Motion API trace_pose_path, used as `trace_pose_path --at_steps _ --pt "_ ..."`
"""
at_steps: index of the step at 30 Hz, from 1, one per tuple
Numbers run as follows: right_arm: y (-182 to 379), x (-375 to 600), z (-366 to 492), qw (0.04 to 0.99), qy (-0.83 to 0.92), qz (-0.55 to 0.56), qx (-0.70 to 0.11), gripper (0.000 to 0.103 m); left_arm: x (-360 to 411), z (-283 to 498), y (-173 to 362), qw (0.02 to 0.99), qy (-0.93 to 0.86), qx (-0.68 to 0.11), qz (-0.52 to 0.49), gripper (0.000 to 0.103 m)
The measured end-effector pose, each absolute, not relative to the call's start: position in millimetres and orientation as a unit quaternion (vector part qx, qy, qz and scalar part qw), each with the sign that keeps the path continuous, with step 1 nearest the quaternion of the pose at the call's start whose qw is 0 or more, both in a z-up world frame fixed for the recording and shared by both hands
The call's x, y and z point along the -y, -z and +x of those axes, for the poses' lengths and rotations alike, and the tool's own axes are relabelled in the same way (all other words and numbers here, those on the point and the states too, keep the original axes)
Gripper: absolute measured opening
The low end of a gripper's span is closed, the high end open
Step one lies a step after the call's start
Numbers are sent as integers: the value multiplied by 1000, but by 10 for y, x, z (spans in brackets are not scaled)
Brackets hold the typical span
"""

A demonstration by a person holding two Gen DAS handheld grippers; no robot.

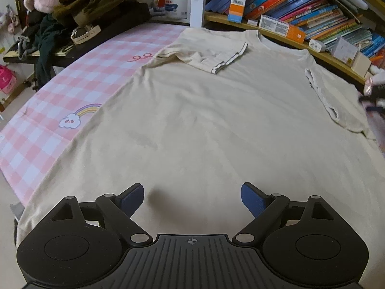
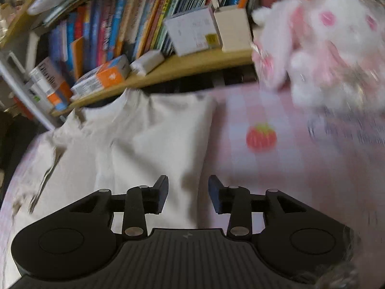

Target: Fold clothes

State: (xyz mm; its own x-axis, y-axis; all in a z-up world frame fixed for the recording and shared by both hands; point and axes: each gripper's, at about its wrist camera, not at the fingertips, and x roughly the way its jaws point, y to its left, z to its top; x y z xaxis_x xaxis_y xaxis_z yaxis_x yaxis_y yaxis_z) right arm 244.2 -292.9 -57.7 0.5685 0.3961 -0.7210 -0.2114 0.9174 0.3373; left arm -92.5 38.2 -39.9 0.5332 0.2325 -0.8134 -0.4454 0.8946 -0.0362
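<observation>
A pink checked mat (image 1: 43, 110) covers the desk, and the beige T-shirt (image 1: 204, 120) lies flat across it, collar far, one sleeve already folded in at the far left. It looks light, limp and prone to wrinkling, best pinched at the sleeve or hem edges. The left gripper (image 1: 192, 198) hovers wide apart over the near hem; the right gripper (image 2: 188, 193), partly apart and empty, sits above the shirt's right edge.

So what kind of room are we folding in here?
Most likely a child's bedroom or study corner at home: a beige T-shirt lies on a pink checked mat with a rainbow print, beside a shelf packed with colourful books and a pink plush toy.
</observation>
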Motion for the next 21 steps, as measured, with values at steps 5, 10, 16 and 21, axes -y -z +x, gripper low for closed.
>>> trace_pose_path --at_steps 5,10,16,21 --pt "621 2804 3024 876 -144 120 -444 35 -431 -1008 402 859 -209 -452 -116 90" --pt "685 2624 3160 871 -159 85 -457 7 -500 -978 377 857 -220 -450 -123 90" --pt "722 2698 3148 890 -111 76 -437 3 -478 -936 353 861 -212 -450 -112 90" --pt "707 2750 3106 890 -114 85 -433 23 -516 -986 318 867 -215 -436 -113 90"
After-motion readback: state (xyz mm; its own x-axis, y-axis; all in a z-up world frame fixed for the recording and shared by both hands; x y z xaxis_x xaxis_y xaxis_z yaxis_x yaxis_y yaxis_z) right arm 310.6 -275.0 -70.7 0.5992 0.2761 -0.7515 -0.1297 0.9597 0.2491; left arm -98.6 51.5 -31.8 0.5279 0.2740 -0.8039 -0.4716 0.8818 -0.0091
